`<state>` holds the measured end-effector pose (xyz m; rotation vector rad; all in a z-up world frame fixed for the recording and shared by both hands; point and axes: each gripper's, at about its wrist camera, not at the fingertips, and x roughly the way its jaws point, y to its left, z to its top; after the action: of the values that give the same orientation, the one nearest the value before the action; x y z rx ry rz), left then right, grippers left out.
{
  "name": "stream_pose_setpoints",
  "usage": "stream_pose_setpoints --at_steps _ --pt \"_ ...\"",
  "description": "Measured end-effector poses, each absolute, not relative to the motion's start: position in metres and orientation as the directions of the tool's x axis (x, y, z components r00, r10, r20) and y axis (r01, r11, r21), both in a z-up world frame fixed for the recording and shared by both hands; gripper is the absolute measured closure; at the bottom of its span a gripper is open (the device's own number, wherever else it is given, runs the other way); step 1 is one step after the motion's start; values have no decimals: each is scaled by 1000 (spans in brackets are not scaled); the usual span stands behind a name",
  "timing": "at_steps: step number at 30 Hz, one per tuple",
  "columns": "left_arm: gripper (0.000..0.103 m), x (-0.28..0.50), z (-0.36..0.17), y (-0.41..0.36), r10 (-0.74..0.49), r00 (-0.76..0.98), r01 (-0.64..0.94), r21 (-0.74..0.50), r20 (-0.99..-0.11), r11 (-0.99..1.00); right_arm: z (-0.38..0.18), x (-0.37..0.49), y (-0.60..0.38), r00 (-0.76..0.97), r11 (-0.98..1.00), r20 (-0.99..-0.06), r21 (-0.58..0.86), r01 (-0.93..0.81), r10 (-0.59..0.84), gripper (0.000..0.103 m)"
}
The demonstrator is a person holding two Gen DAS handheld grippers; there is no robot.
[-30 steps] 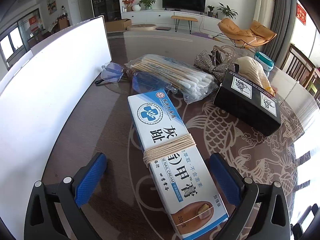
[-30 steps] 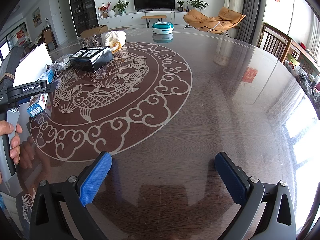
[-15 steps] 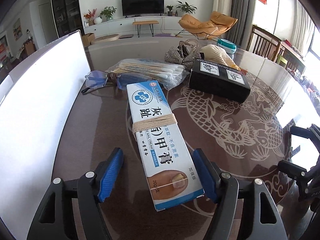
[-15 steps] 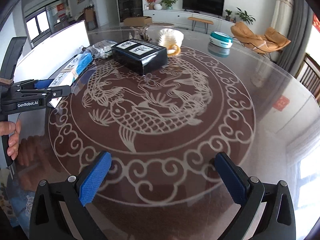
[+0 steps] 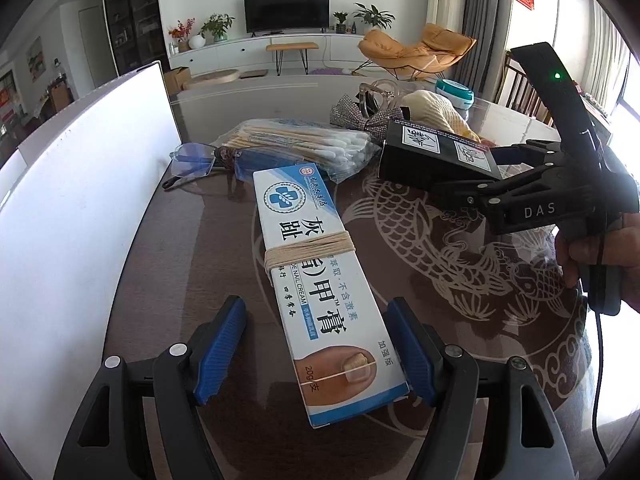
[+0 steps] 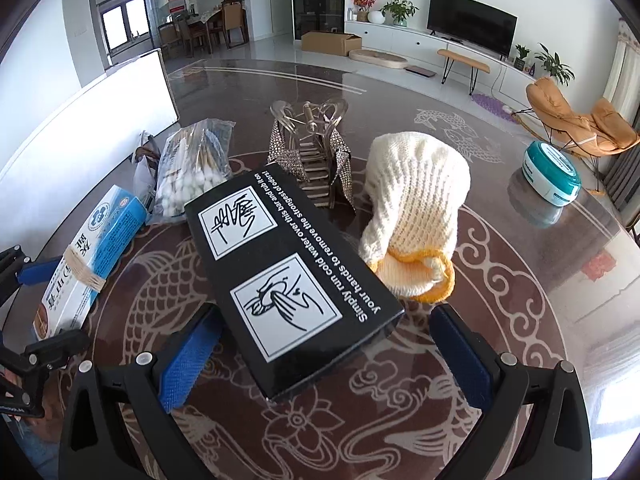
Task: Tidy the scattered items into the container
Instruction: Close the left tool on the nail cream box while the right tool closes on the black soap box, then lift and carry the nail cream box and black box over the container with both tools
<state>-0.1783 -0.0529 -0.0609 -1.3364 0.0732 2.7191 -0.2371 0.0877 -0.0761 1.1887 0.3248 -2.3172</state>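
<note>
A blue and white nail cream box (image 5: 320,280) tied with string lies on the table. My left gripper (image 5: 318,350) is open around its near end; the right pad touches the box, the left pad stands apart. It also shows in the right wrist view (image 6: 86,264). A black box (image 6: 292,276) with white hand pictures lies between the open fingers of my right gripper (image 6: 320,356), untouched. The black box (image 5: 436,154) and right gripper (image 5: 508,168) show in the left wrist view. The white container (image 5: 80,184) stands at the left.
Behind the boxes lie a bag of cotton swabs (image 5: 304,148), glasses (image 5: 192,162), a sparkly hair clip (image 6: 312,152), a cream knitted hat (image 6: 416,204) and a teal tub (image 6: 552,176). The table (image 6: 540,300) has a carp pattern.
My left gripper has narrowed around the nail cream box. My right gripper has moved left across the table up to the black box, which now lies between its fingers.
</note>
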Motion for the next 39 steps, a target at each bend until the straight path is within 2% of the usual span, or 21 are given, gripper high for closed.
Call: stream_pose_setpoints --at_steps 1,2,4,5,7,9,11,13,20,24,25,27,28,29,32,34,39 --pt "31 -179 -61 -54 85 -605 -123 -12 -792 -992 -75 -238 85 -483 -836 -802 39 547 -353 1" --pt "25 -180 -61 -54 99 -602 -131 -25 -792 -991 -72 -236 85 -493 -837 -791 43 546 -363 16" --pt "11 -188 -61 -53 153 -582 -174 -61 -798 -983 -70 -232 85 -502 -840 -782 51 540 -370 28" --pt "11 -194 -62 -51 145 -579 -182 -46 -802 -982 -69 -228 86 -501 -841 -779 61 538 -377 34" --pt "13 -205 -63 -50 106 -578 -170 -7 -809 -985 -68 -217 92 -497 -842 -771 91 532 -398 39" --pt "26 -210 -60 -51 104 -594 -153 -15 -798 -988 -67 -202 100 -504 -852 -771 93 515 -389 40" --pt "50 -209 -57 -54 108 -611 -139 -28 -785 -990 -68 -182 111 -516 -863 -773 77 500 -368 40" --pt "59 -205 -56 -58 127 -616 -138 -53 -777 -989 -67 -157 122 -531 -875 -778 48 482 -336 40" --pt "59 -132 -56 -30 223 -591 -293 -51 -775 -955 -63 -54 175 -560 -919 -776 65 388 -292 41" --pt "58 -89 -57 -3 213 -588 -343 2 -780 -939 -62 -12 187 -571 -935 -772 83 344 -278 41" --pt "56 -85 -56 1 199 -592 -343 21 -781 -939 -62 -7 187 -575 -940 -773 76 332 -266 41" --pt "43 -81 -55 6 160 -605 -322 55 -780 -945 -63 -4 184 -581 -946 -778 54 319 -240 39" --pt "21 -83 -55 8 120 -614 -300 89 -780 -950 -64 -4 183 -580 -947 -782 41 319 -230 36" --pt "4 -84 -56 8 88 -613 -284 115 -785 -952 -64 -4 181 -580 -948 -785 27 318 -217 29" --pt "2 -87 -57 4 92 -602 -280 102 -793 -954 -68 -6 177 -573 -949 -796 4 316 -195 18" --pt "1 -89 -58 -1 106 -588 -275 75 -802 -958 -69 -7 177 -571 -948 -798 -2 319 -190 16" --pt "0 -94 -62 -8 143 -555 -266 12 -820 -964 -72 -10 180 -564 -954 -808 -5 298 -172 6"
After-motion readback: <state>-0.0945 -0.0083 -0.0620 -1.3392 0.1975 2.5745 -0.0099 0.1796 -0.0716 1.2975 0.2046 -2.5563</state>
